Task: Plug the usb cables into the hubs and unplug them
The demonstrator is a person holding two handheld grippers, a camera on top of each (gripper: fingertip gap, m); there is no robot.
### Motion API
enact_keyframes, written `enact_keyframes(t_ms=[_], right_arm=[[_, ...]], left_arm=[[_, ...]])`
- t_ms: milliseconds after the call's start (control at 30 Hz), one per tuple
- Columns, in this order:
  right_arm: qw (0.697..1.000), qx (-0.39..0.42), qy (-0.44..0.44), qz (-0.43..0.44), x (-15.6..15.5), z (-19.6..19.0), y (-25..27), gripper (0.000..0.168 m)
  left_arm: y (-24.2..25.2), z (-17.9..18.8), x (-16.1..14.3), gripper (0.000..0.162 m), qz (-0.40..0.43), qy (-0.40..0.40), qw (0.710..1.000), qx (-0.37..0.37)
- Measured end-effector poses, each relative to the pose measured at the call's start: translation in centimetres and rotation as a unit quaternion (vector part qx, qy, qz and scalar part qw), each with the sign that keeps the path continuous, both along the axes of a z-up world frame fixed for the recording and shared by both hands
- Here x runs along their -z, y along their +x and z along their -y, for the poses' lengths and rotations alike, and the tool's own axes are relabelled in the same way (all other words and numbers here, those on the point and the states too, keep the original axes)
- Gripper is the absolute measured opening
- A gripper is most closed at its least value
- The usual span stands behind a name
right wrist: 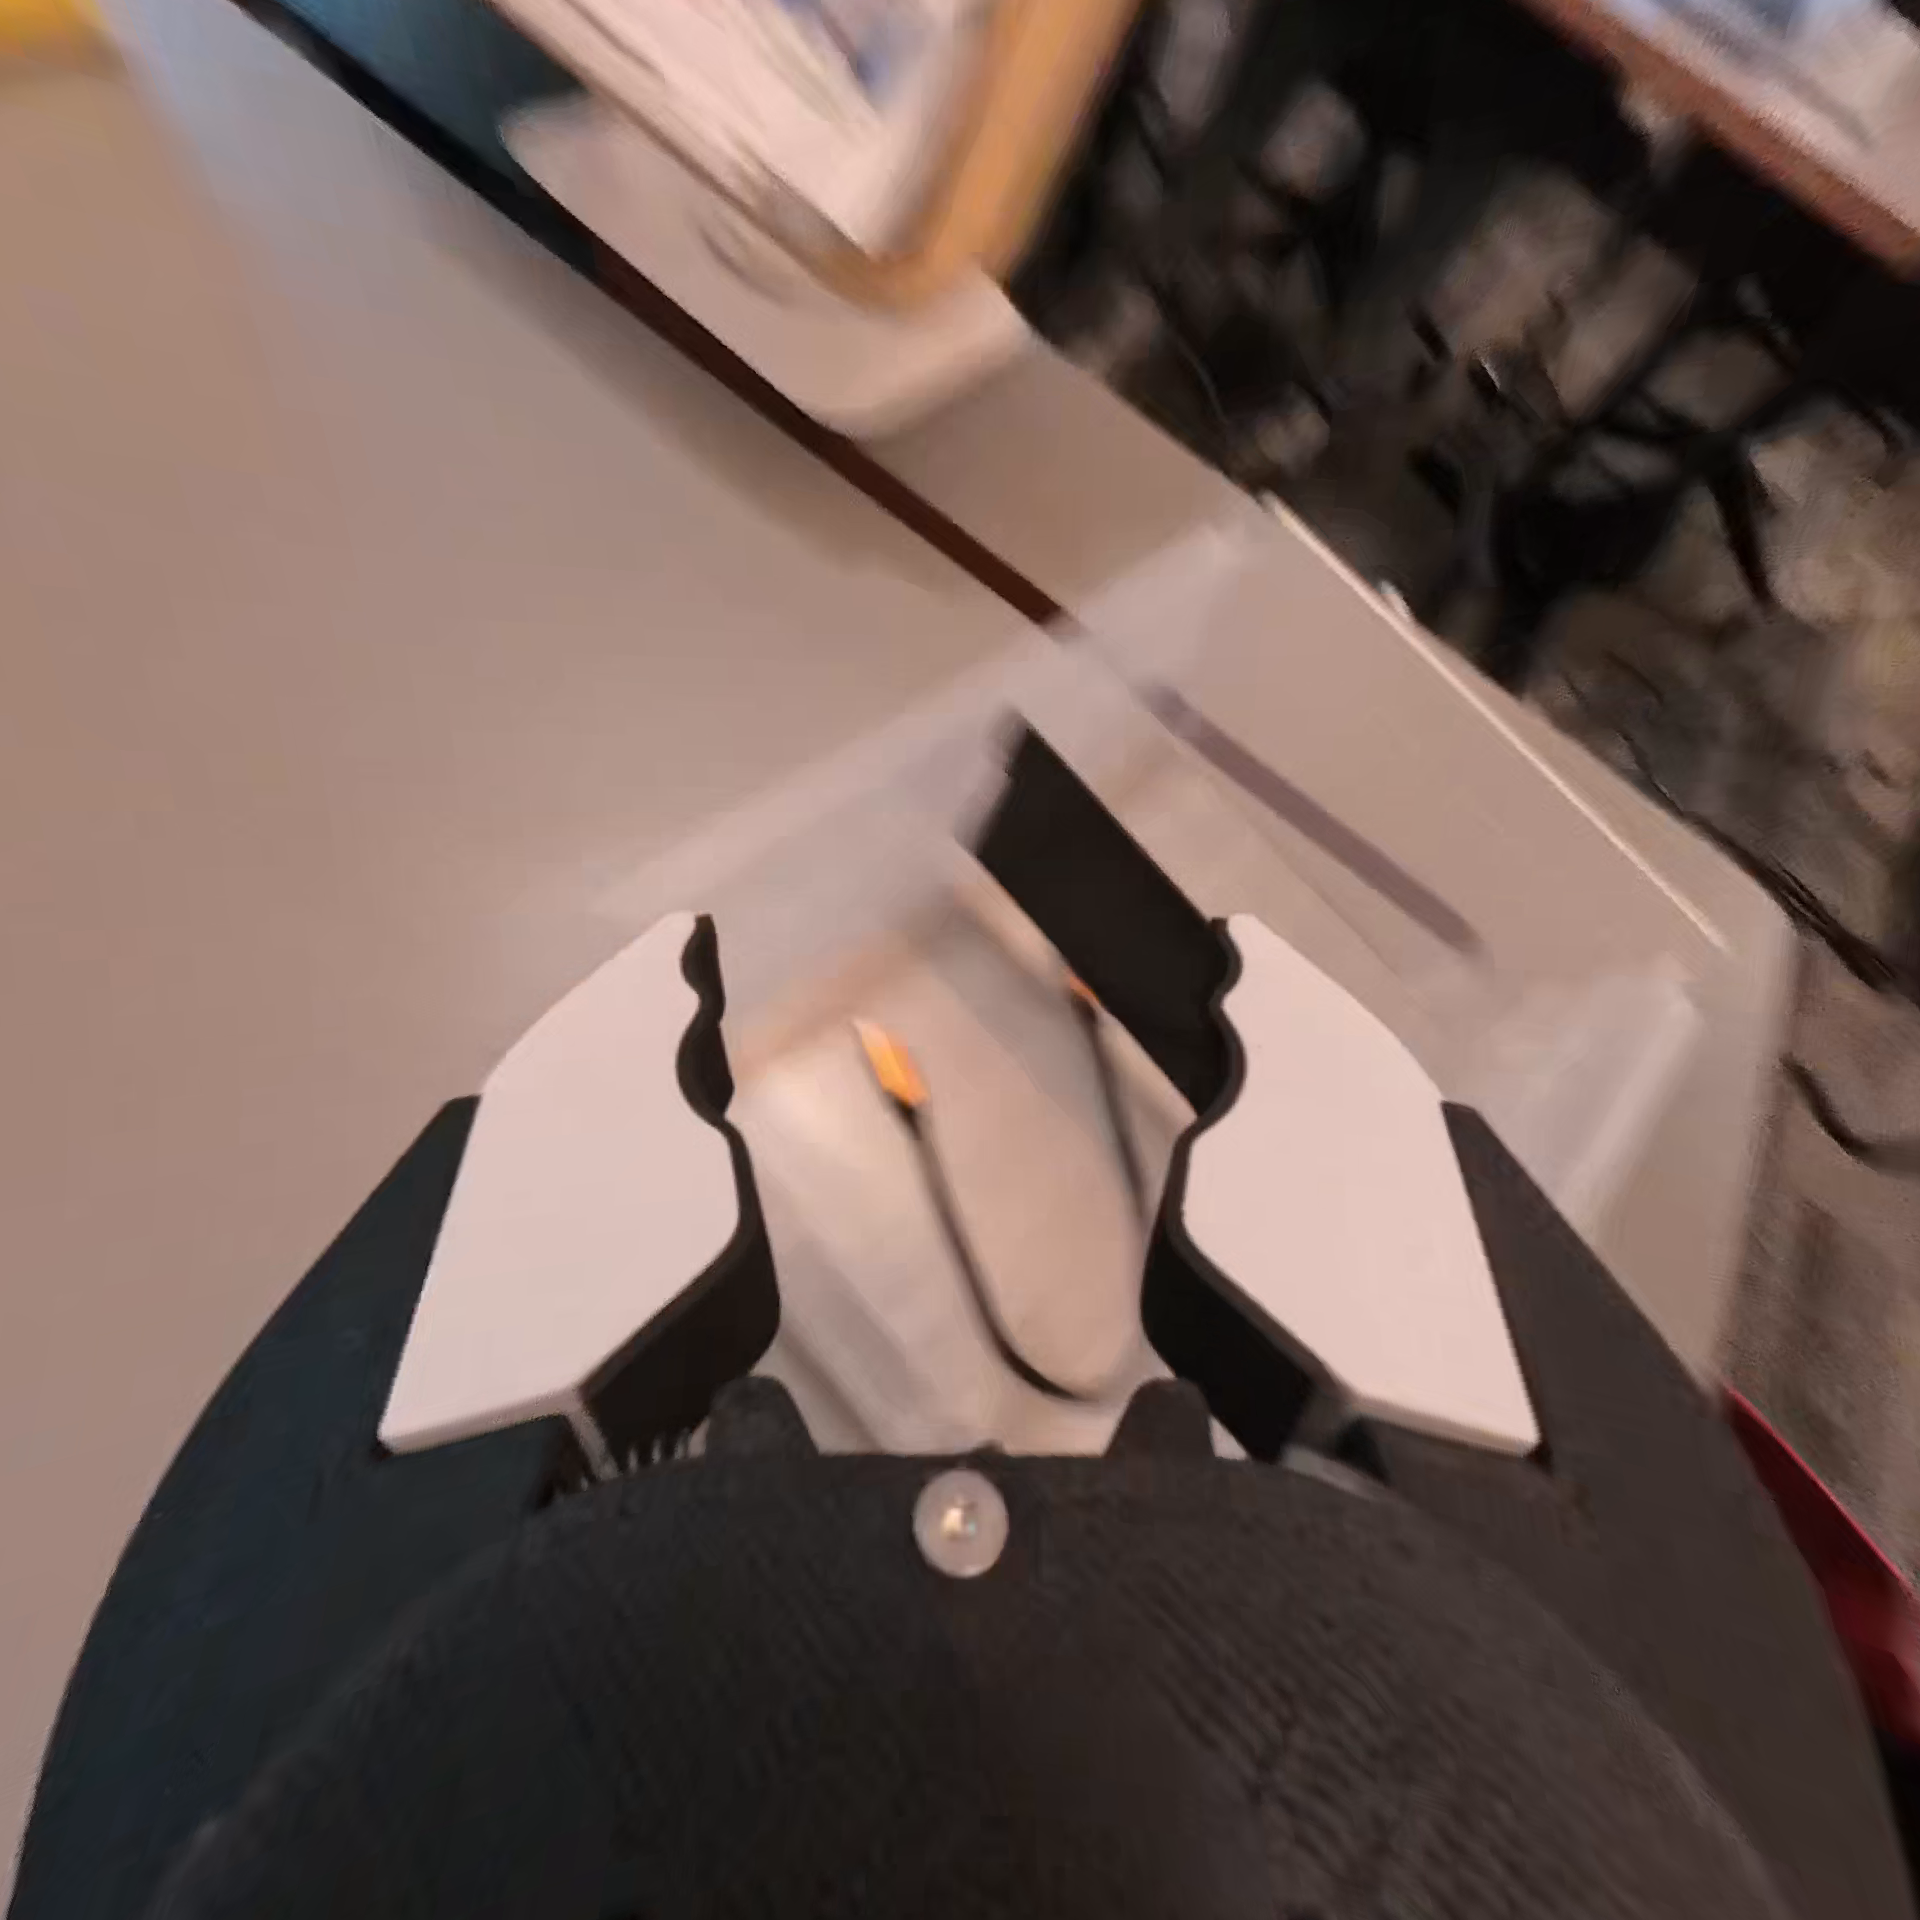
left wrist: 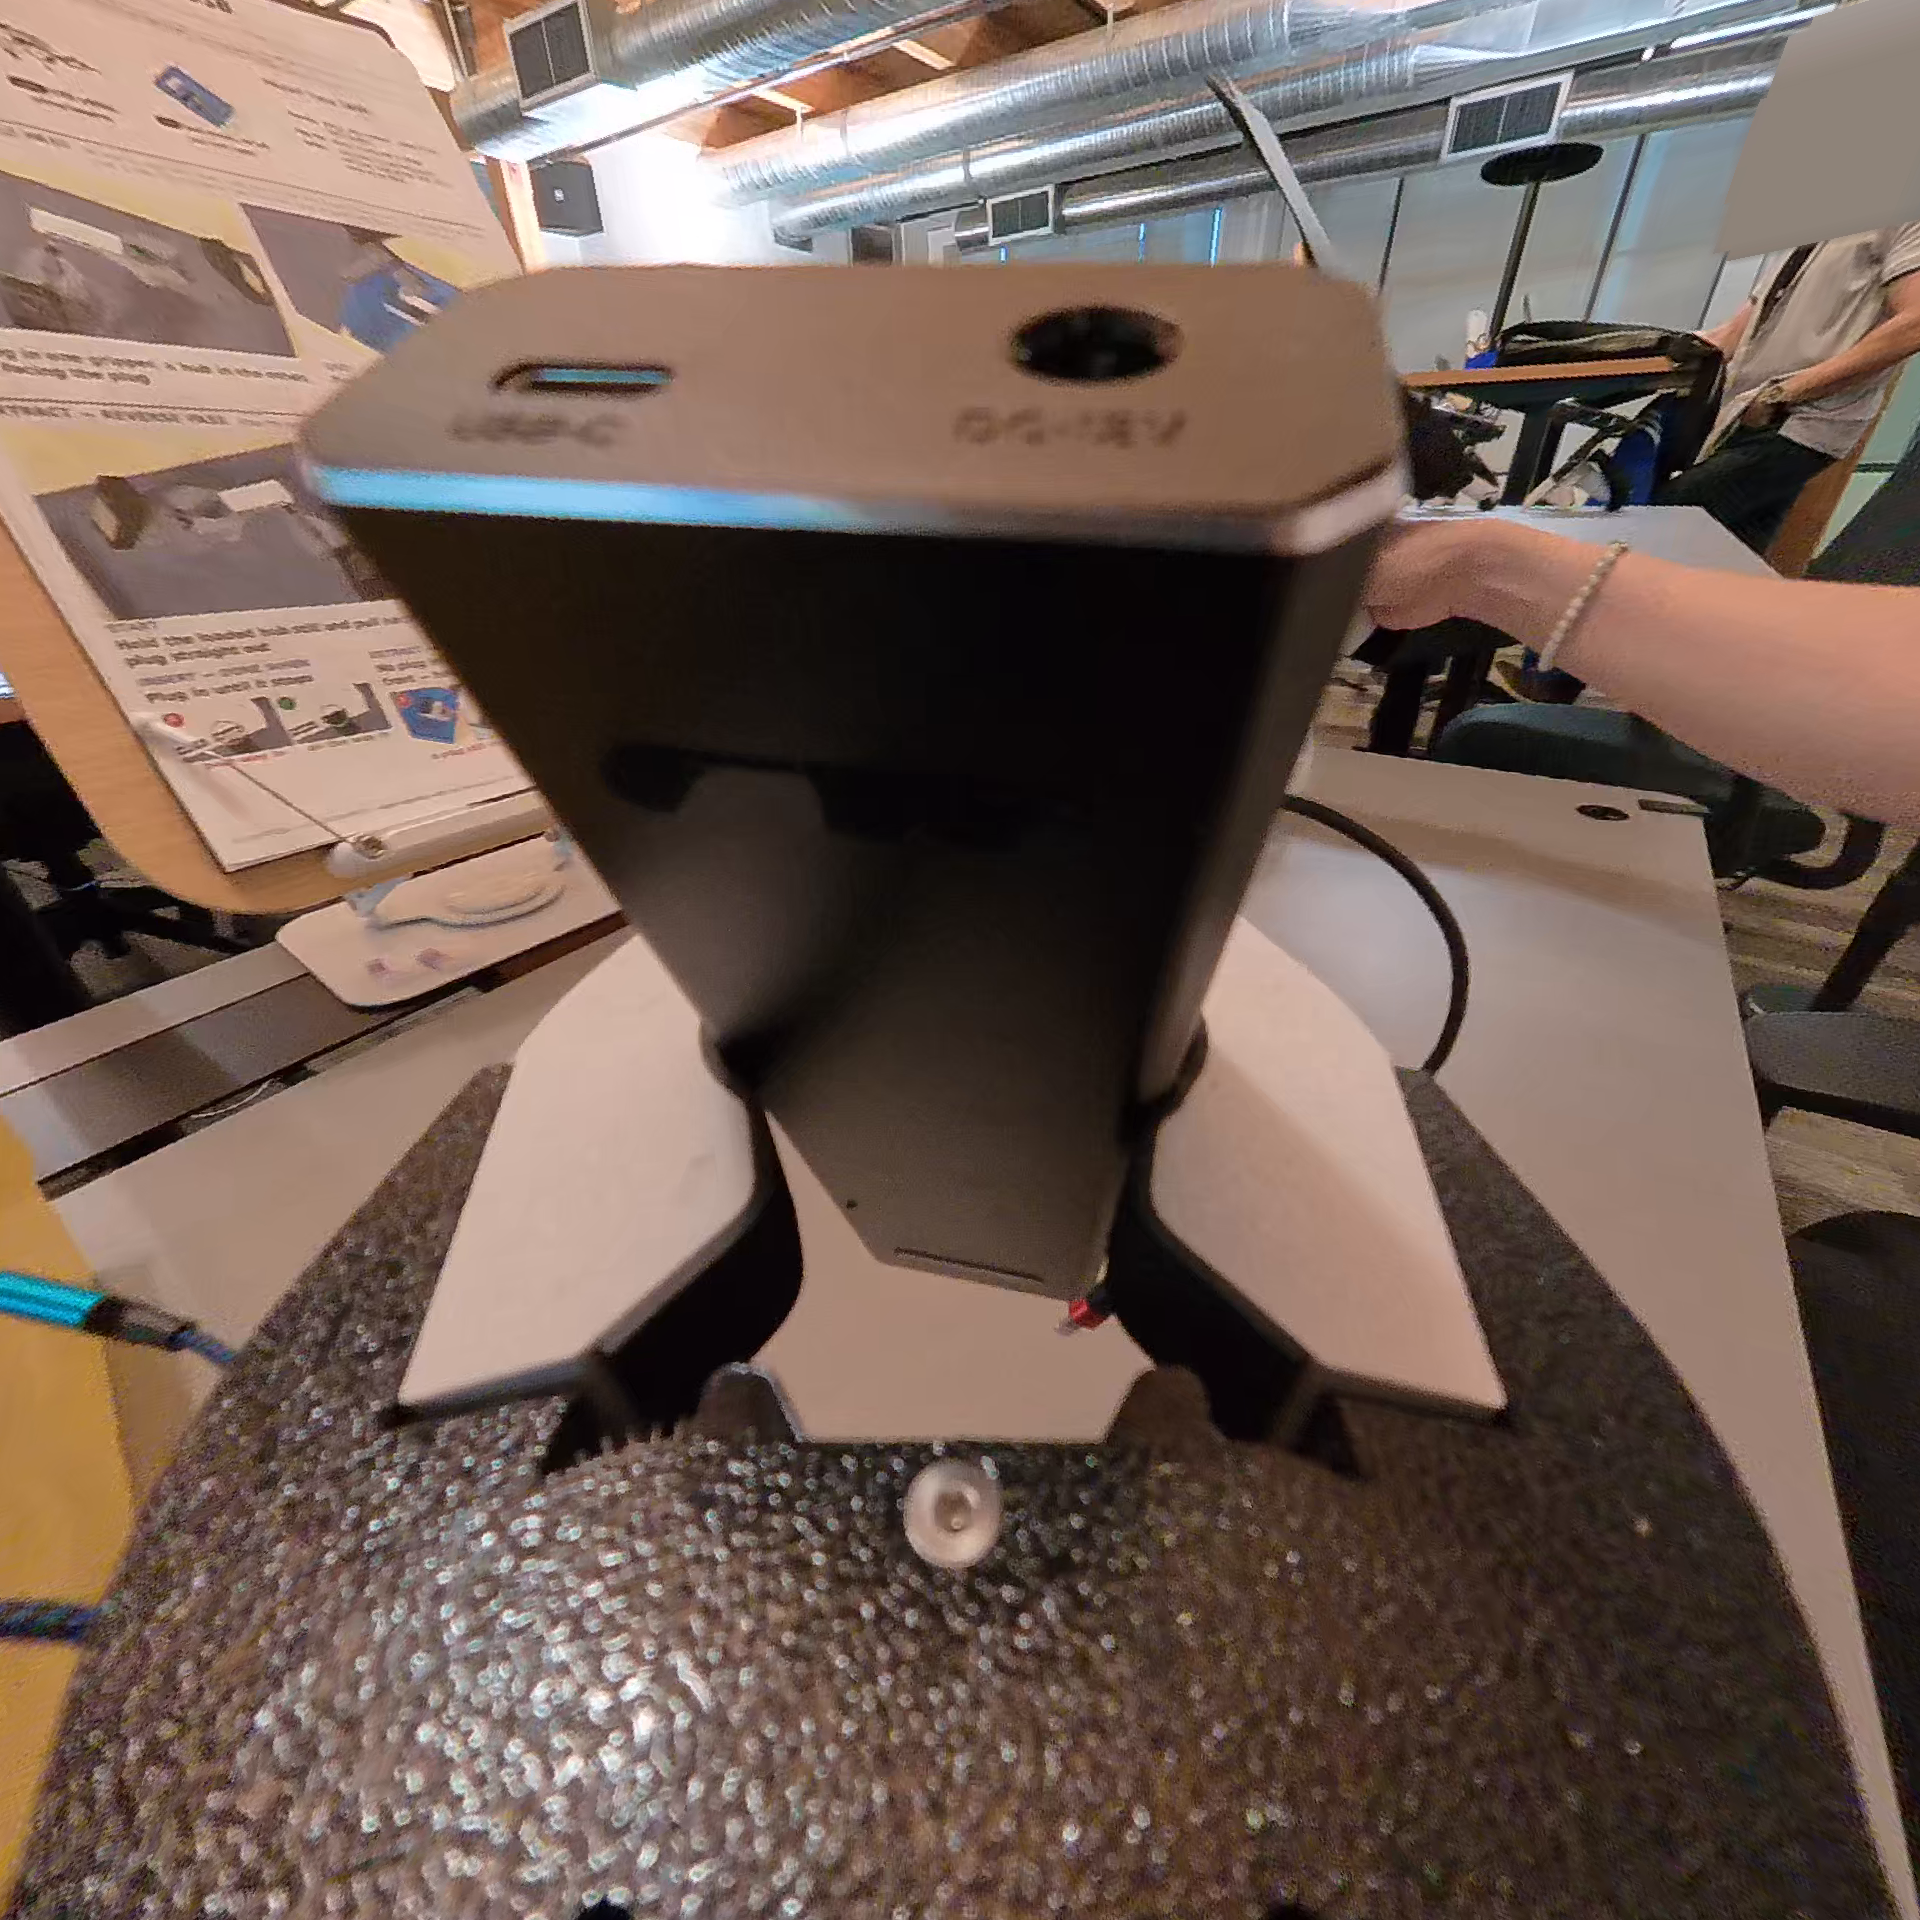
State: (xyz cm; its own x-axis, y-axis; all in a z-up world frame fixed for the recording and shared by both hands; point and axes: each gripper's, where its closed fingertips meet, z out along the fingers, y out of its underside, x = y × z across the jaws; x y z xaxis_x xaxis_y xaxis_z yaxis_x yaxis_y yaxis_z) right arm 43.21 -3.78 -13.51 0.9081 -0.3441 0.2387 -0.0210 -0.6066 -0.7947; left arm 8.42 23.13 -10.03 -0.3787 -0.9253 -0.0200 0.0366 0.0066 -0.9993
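Left gripper (left wrist: 951, 1174) pinches the hub (left wrist: 862, 665) upright, ports empty. Right gripper (right wrist: 966, 1122) spread, holding nothing, over what may be a cable (right wrist: 961, 1247); I grasp that plug next.

The hub (left wrist: 862, 665) stands on end between the two fingers of the left gripper (left wrist: 951, 1081), its end with two sockets farthest from the camera. Behind it to the left, an instruction board (left wrist: 239, 436) leans on a stand on the table (left wrist: 1538, 1039). A cable (left wrist: 1439, 914) curves over the table right of the hub. In the right wrist view, a blurred cable (right wrist: 961, 1226) lies on the table between the parted fingers of the right gripper (right wrist: 966, 956).
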Motion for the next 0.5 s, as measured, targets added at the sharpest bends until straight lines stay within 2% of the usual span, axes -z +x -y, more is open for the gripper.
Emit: enact_keyframes(t_ms=[100,133,200,267,367,400,500], right_arm=[[0.981,-0.178,0.077,-0.02,-2.8,-6.8,-12.2,0.085],[0.968,-0.233,0.097,-0.017,-3.3,-8.8,-16.5,0.075],[0.943,-0.305,0.129,-0.021,-3.6,-12.2,-24.0,0.055],[0.926,-0.344,0.149,-0.037,-3.4,-14.8,-29.4,0.05],[0.914,-0.37,0.161,-0.042,-2.8,-17.3,-33.7,0.042],[0.915,-0.37,0.158,-0.034,-2.6,-17.9,-34.0,0.041],[0.92,-0.363,0.146,-0.035,-2.1,-18.9,-33.9,0.021]], left_arm=[[0.5,1.0,0.2,0.073,0.0,-0.007,1.0,0.019],[0.6,1.4,0.3,0.073,-0.002,-0.007,1.0,0.024],[1.0,2.2,0.7,0.073,-0.009,-0.001,0.999,0.033],[1.3,2.9,1.1,0.073,-0.016,0.007,0.999,0.039],[1.5,3.9,1.4,0.073,-0.022,0.027,0.998,0.047],[1.5,4.1,1.5,0.073,-0.023,0.035,0.998,0.049],[1.5,4.9,1.9,0.073,-0.026,0.063,0.996,0.059]])
